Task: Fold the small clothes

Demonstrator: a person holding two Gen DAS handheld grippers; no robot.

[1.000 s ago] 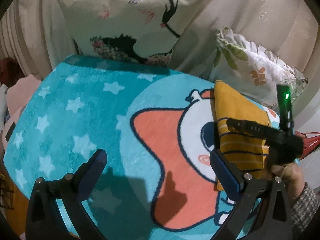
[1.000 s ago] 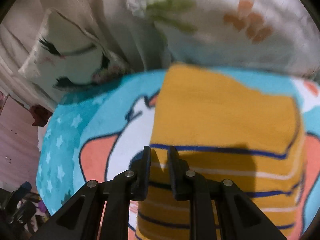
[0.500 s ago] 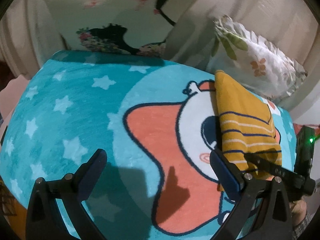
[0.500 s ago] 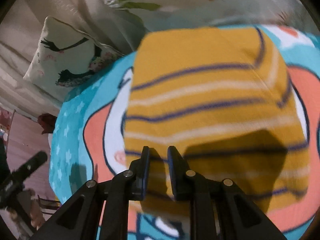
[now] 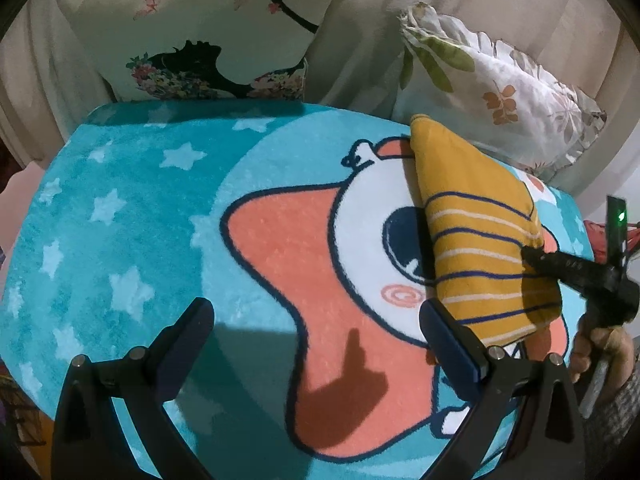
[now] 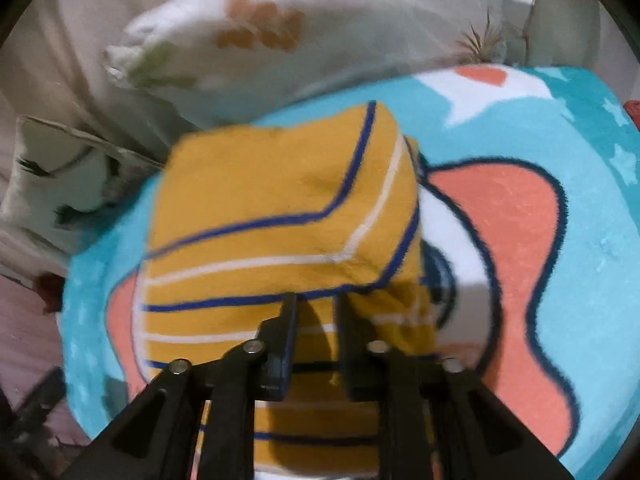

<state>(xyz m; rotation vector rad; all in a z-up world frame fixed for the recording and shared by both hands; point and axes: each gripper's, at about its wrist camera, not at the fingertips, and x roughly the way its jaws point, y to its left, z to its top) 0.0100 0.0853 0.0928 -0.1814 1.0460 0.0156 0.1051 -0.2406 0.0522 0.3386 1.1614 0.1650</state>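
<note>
A mustard-yellow garment (image 5: 480, 236) with blue and white stripes lies folded on a teal cartoon blanket (image 5: 132, 216). My right gripper (image 6: 316, 304) is shut on the garment's near edge (image 6: 280, 216) and lifts a layer of it, so the cloth bulges up over the fingers. In the left wrist view the right gripper (image 5: 528, 252) reaches onto the garment from the right. My left gripper (image 5: 316, 320) is open and empty above the blanket, left of the garment.
A cream pillow (image 5: 200, 28) with a black silhouette print leans at the back. A white leaf-print pillow (image 5: 500, 80) lies behind the garment. Beige curtain (image 5: 360, 32) hangs behind both. The blanket's edge drops off at the left and right.
My right gripper has pulled back and lifted the garment's near edge, raising a fold. My left gripper has stayed open and shifted only slightly.
</note>
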